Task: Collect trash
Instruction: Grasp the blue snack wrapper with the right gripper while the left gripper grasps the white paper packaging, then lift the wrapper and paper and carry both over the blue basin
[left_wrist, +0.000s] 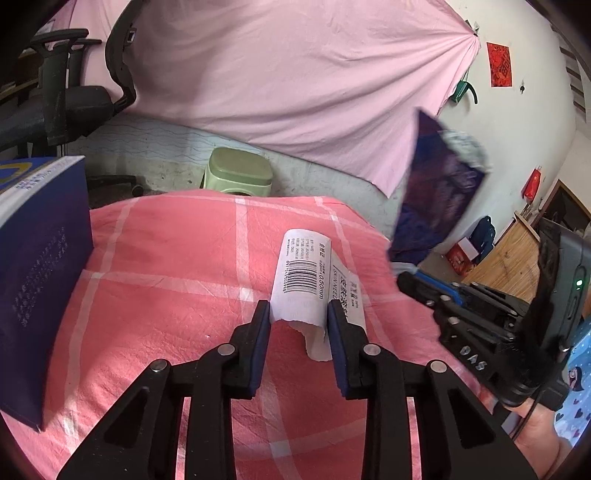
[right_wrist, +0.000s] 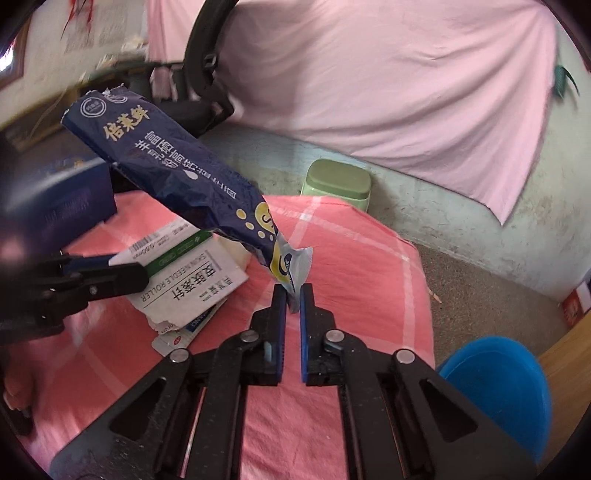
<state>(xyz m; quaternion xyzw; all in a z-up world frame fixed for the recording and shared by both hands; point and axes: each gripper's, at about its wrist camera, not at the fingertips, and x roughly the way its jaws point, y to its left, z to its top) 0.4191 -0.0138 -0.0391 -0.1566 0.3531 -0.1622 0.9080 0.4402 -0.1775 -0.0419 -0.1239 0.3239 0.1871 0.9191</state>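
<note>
A torn white paper box (left_wrist: 306, 284) with a barcode lies on the pink checked cloth (left_wrist: 166, 277). My left gripper (left_wrist: 298, 314) is open with its fingers either side of the box's near end. The box also shows in the right wrist view (right_wrist: 184, 280). My right gripper (right_wrist: 293, 295) is shut on the corner of a dark blue foil wrapper (right_wrist: 177, 177) with yellow print, held up above the cloth. The wrapper shows in the left wrist view (left_wrist: 439, 188), blurred, at the right.
A dark blue box (left_wrist: 40, 266) stands at the left on the cloth. A green plastic stool (left_wrist: 236, 173) is beyond the far edge. A blue bin (right_wrist: 498, 384) sits low right. Black office chairs (left_wrist: 62, 92) and a pink sheet (left_wrist: 295, 81) are behind.
</note>
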